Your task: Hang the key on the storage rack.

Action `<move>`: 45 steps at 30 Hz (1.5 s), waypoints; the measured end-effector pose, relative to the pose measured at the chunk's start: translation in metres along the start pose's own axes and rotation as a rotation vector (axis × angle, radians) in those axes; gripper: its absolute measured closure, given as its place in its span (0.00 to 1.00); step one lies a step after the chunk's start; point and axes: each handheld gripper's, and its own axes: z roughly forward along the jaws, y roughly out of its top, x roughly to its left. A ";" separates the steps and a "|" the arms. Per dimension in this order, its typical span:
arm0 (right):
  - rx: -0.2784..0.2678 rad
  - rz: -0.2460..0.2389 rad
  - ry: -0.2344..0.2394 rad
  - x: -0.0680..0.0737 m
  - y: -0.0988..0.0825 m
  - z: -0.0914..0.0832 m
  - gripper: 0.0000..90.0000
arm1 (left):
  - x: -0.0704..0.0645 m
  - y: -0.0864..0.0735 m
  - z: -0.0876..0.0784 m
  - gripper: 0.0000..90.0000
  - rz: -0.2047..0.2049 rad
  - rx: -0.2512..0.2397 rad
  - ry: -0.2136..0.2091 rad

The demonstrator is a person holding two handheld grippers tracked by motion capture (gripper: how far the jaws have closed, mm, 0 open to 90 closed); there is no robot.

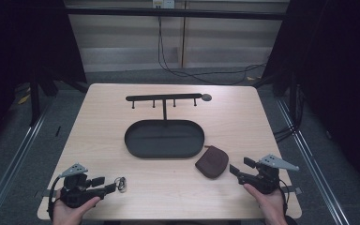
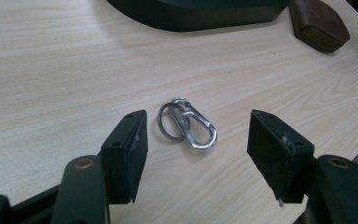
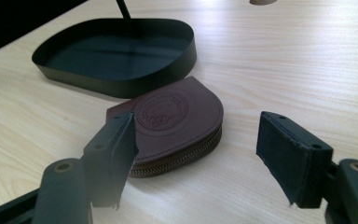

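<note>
A black oval tray (image 1: 164, 138) sits at the centre of the table (image 1: 234, 112). Its floor is bare in the high view and in the right gripper view (image 3: 121, 51); nothing lies in it. A thin post rises from the tray's far edge and carries a hook bar (image 1: 164, 98) with four short pegs; nothing hangs on them.

The left gripper (image 1: 112, 187) rests at the near left corner, held by the left hand (image 1: 70, 211). Its jaws are spread and hold nothing. A metal clip (image 1: 121, 183) with a ring on it lies flat on the table just beyond the jaw tips. In the left gripper view the clip (image 2: 189, 123) lies between the lines of the two jaws, clear of both pads.

The right gripper (image 1: 236, 169) is at the near right, held by the right hand (image 1: 269, 201). Its jaws are also spread and hold nothing. A brown zip pouch (image 1: 212, 161) lies closed on the table just beside the tray's near right rim and just ahead of these jaws. In the right gripper view the pouch (image 3: 177, 123) lies flat, stamped face up; one jaw overlaps its edge in the picture, and contact cannot be told.
</note>
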 end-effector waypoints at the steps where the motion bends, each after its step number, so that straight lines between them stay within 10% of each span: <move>1: 0.002 0.019 0.001 -0.001 0.000 -0.001 0.31 | 0.001 0.001 0.000 0.43 -0.001 -0.001 -0.005; 19: 0.037 0.021 0.021 0.002 0.000 -0.005 0.25 | 0.012 0.024 -0.005 0.61 0.034 0.044 0.006; 31: 0.061 0.003 0.035 0.004 0.000 -0.003 0.24 | 0.000 0.052 0.012 0.65 0.150 0.221 0.021; 45: 0.076 0.006 0.047 0.003 -0.001 -0.002 0.24 | -0.001 0.067 0.040 0.56 0.158 0.405 0.046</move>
